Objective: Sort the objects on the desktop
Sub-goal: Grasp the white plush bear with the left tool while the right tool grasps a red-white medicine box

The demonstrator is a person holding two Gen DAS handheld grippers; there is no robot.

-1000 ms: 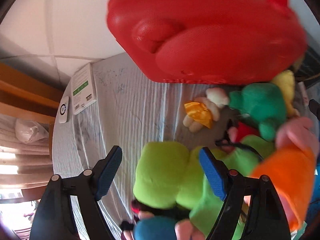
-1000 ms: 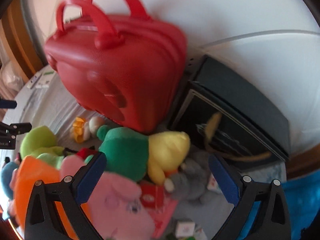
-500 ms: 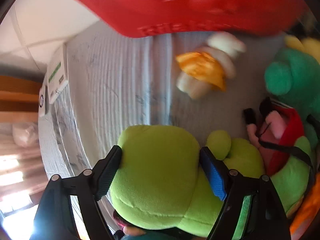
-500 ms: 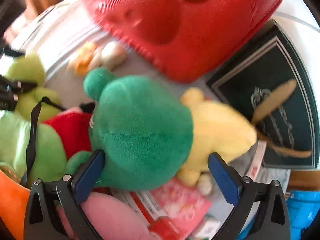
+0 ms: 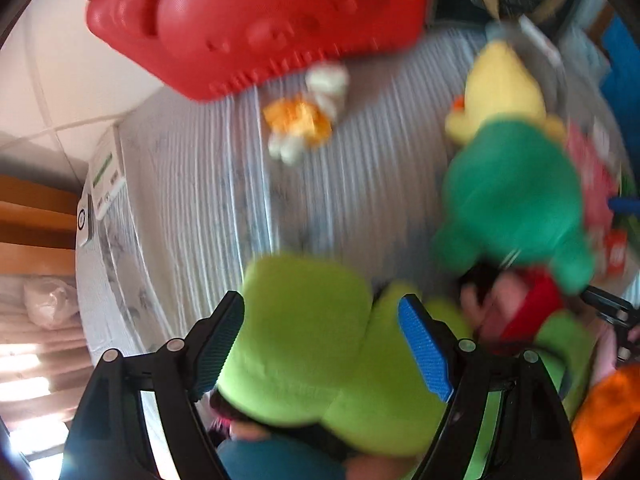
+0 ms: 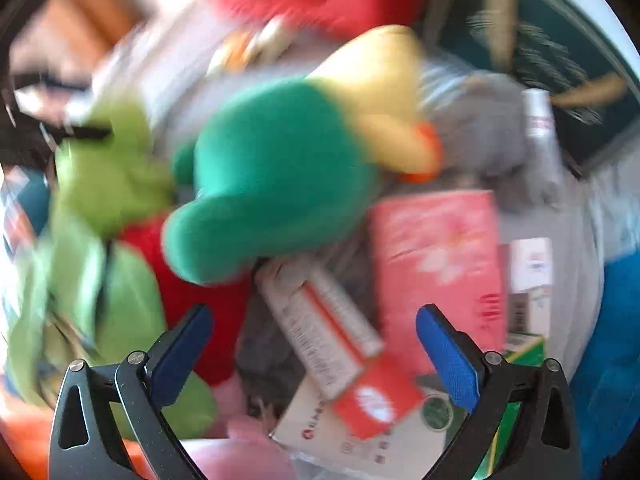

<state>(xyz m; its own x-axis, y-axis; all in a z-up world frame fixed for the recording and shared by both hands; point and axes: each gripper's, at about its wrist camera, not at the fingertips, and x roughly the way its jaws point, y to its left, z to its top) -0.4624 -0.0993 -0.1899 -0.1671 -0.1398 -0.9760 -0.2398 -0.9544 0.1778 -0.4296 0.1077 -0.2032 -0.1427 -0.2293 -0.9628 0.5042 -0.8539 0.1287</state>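
The person seems to be at the picking step of the sorting: the left gripper (image 5: 322, 336) has its jaws spread wide on both sides of the lime-green plush toy (image 5: 304, 344), which lies on the grey striped cloth (image 5: 224, 184) at the near edge of the toy heap, and I think the next move asks only to close on this soft head and lift. If the pads already press it, I cannot tell. The right gripper (image 6: 312, 344) hangs released and empty above the red and white cardboard boxes (image 6: 332, 332), beside the dark green plush toy (image 6: 272, 184).
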